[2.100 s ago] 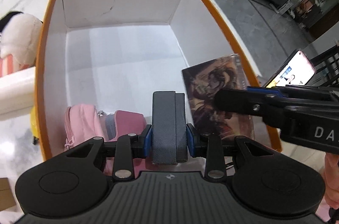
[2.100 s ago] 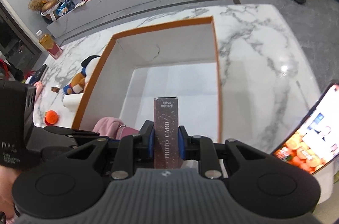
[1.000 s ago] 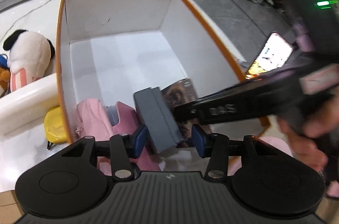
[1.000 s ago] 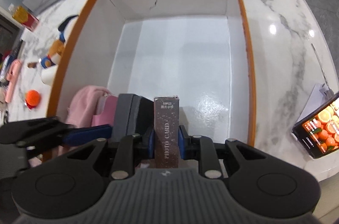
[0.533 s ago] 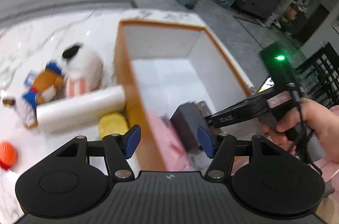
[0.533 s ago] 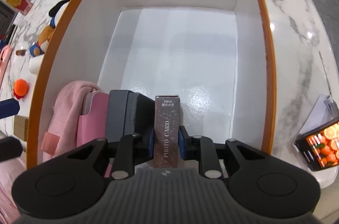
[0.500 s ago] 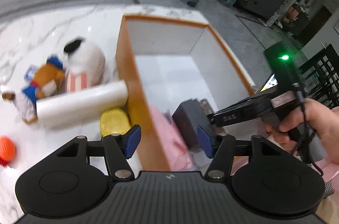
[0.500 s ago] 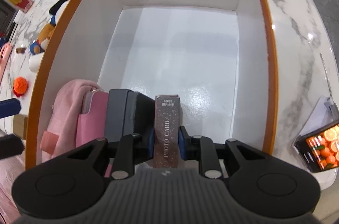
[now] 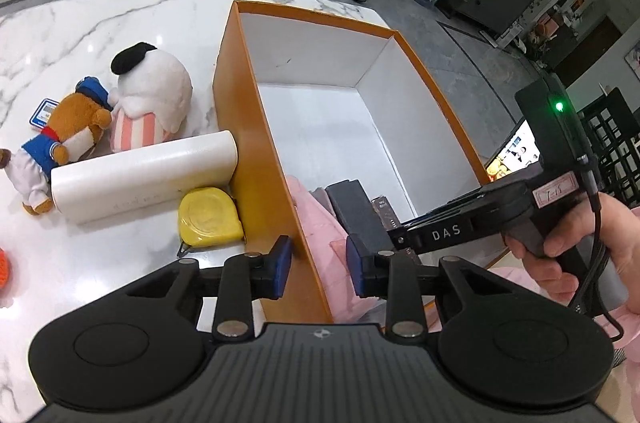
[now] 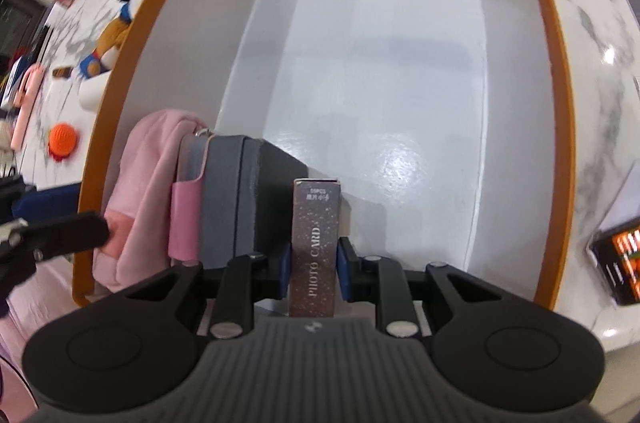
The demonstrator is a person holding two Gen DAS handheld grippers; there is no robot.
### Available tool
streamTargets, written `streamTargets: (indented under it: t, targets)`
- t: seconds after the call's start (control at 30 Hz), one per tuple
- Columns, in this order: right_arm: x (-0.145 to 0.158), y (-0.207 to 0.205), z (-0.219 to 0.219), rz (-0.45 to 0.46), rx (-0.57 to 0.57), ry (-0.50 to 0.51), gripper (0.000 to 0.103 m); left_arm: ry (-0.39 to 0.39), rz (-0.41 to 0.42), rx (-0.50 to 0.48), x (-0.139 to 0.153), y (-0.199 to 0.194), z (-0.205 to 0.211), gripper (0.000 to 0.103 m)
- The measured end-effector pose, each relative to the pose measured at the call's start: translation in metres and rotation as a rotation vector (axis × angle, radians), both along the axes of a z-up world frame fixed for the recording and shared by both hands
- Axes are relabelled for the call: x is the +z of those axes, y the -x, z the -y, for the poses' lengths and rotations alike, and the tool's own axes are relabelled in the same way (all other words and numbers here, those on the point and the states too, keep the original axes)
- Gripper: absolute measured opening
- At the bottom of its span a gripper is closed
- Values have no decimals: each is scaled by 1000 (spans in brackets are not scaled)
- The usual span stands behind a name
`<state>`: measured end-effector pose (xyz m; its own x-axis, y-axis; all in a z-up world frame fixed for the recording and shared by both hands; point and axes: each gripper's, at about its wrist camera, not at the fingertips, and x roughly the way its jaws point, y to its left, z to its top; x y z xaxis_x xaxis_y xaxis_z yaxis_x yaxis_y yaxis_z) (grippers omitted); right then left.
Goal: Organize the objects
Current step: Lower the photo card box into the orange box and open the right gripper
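My left hand-held gripper [image 9: 318, 265] is empty; its jaws have just been closing and now stand at a narrow gap, straddling the near end of the orange box [image 9: 256, 159] wall with nothing pressed between the blue pads [image 9: 282, 265]. Ahead of it and to the left, on the marble counter [image 9: 80, 35], lie a yellow tape measure [image 9: 210, 217] just beside the box wall, a white roll [image 9: 144, 173] touching that wall with one end, and beyond the roll a white plush [image 9: 150, 95] and a brown bear plush [image 9: 60, 139] side by side. Ahead and to the right, inside the box, I see the pink pouch [image 9: 320, 223] against the near left wall, the dark grey case [image 9: 356, 213] standing next to it, and the photo card box [image 10: 314, 243] beside the case — my right hand [image 9: 576, 243] reaches across from the right holding the other tool over them. My right hand-held gripper [image 10: 313, 273] is clamped on the photo card box, pads pressing both its narrow sides, the box standing on end in the near part of the orange box, just right of the grey case; whether the two touch I cannot tell. Beyond it the white floor of the orange box lies bare. Far to the right of that gripper, outside the box, a phone [image 10: 618, 263] with a lit screen rests on the counter — an orange ball [image 10: 62, 139] lies off to the left.
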<state>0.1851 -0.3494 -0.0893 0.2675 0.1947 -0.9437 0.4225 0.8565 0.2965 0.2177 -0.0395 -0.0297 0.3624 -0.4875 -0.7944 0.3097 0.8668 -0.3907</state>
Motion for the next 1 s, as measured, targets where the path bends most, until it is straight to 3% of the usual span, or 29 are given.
streamTargets:
  t: [0.07,0.17,0.27,0.4,0.8,1.0]
  targets:
    - [0,2,0,3,-10,-5,27,10,20,4,1,1,-2,35]
    - [1,9,2,7,-32,-24,28,-12,126,-18,15,2,-1,35]
    - [6,14,3,18,-29,-45,28,-53,199,-125,31,0,13,35]
    - [17,18,6,42,11,-40,28,-97,204,-269,33,-17,44,35]
    - [14,25,3,66,133,-58,28,-174,18,-412,-25,-76,104,36]
    - [6,28,6,65,110,-125,27,-201,-29,-495,-30,-77,109,36]
